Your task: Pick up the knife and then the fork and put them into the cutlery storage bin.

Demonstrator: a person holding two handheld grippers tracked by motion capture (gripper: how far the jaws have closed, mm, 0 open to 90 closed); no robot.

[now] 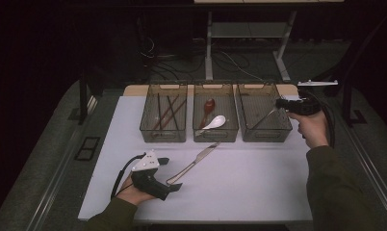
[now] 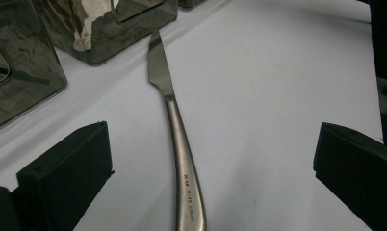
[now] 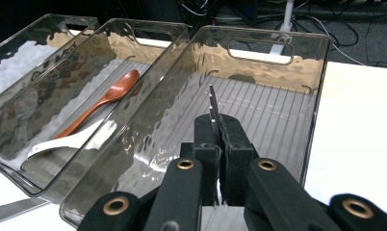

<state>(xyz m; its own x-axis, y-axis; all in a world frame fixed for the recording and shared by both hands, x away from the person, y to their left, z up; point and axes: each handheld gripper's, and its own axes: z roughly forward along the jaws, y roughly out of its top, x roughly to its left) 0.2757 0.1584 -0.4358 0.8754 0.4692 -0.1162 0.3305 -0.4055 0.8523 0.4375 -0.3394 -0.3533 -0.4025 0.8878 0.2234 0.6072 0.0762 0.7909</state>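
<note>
A steel table knife lies on the white table, its blade pointing toward the bins. My left gripper rests on the table, open, with the knife's handle between its jaws and no pad touching it. My right gripper hangs over the right-hand smoky bin, shut on a thin metal utensil that slants down into that bin. What kind of utensil it is I cannot tell.
Three smoky plastic bins stand in a row at the back. The left bin holds dark chopsticks. The middle bin holds a brown spoon and a white spoon.
</note>
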